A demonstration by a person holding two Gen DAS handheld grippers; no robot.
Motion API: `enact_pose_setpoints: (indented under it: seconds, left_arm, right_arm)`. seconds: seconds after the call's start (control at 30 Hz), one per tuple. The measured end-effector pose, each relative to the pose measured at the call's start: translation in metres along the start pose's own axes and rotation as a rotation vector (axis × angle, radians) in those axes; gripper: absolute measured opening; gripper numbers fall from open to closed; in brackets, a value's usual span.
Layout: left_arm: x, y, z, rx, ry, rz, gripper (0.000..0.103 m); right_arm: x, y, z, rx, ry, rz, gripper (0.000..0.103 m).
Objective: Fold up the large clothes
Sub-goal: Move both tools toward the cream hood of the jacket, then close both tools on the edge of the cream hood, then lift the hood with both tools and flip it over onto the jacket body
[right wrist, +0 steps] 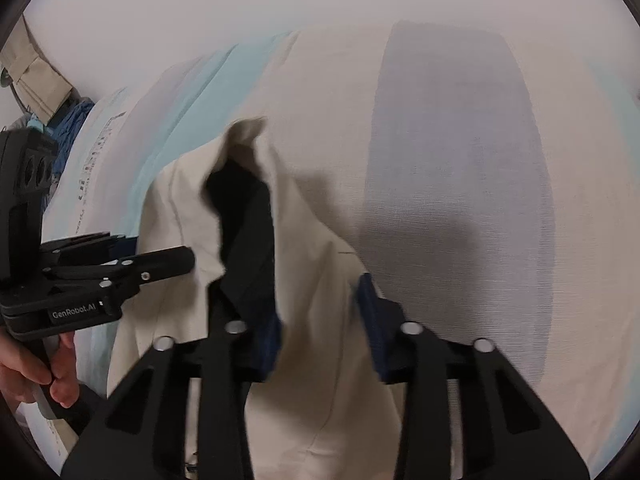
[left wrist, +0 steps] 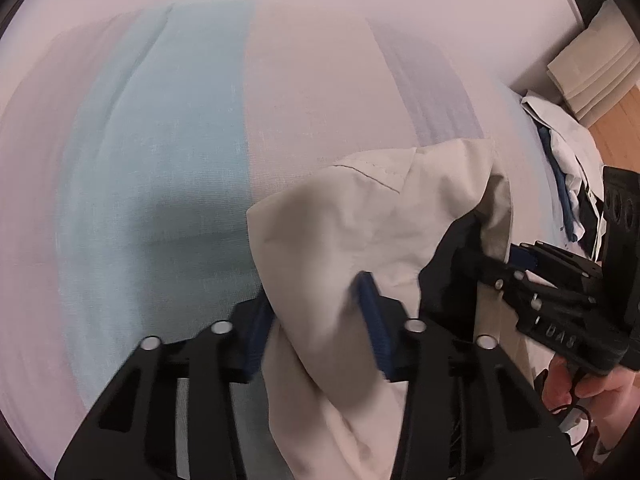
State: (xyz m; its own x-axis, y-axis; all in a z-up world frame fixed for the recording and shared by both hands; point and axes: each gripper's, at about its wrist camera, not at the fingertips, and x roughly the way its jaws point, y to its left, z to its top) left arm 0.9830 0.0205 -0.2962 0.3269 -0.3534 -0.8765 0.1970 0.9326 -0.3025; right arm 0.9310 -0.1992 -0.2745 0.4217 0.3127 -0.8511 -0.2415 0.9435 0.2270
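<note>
A soft, creased beige garment [left wrist: 360, 232] with black lining is pinched by the left tool [left wrist: 316, 332] and the right tool [right wrist: 320, 328]. It is held over a bed [left wrist: 168, 140] sheeted in pastel stripes. More clothes [left wrist: 560, 148] are heaped far right.

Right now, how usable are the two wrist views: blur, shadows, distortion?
Left wrist: motion smear across the striped sheet, beige garment fairly sharp, one dark shadow left of it. Right wrist: soft blur throughout, the garment's shadow on the sheet. Both: fisheye bowing, black corner vignette, no glare.
</note>
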Motion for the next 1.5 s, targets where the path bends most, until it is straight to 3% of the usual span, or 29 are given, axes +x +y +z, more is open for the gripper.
enact_pose_setpoints:
  seconds: [0.13, 0.27, 0.47, 0.63, 0.7, 1.07, 1.5]
  left_arm:
    - [-0.008, -0.001, -0.005, 0.006, -0.021, -0.001, 0.019]
    - [-0.028, -0.005, -0.013, 0.002, -0.094, -0.029, 0.009]
    - [-0.078, -0.01, -0.034, 0.02, -0.207, -0.053, 0.008]
    - [-0.118, -0.026, -0.058, 0.049, -0.276, -0.067, 0.008]
    - [-0.128, -0.032, -0.067, 0.077, -0.289, -0.039, 0.008]
    - [-0.183, -0.073, -0.159, 0.161, -0.398, 0.024, 0.008]
    - [-0.193, -0.102, -0.263, 0.132, -0.421, 0.044, 0.008]
  right_arm:
    - [-0.007, -0.006, 0.001, 0.001, -0.008, 0.01, 0.013]
    - [-0.026, -0.005, -0.005, 0.006, -0.057, 0.002, 0.009]
    - [-0.072, 0.011, -0.023, -0.081, -0.171, -0.054, 0.008]
    - [-0.106, 0.028, -0.044, -0.152, -0.211, -0.092, 0.008]
    - [-0.123, 0.032, -0.053, -0.168, -0.224, -0.099, 0.008]
    - [-0.178, 0.054, -0.111, -0.217, -0.251, -0.135, 0.008]
    - [-0.21, 0.066, -0.217, -0.245, -0.25, -0.175, 0.008]
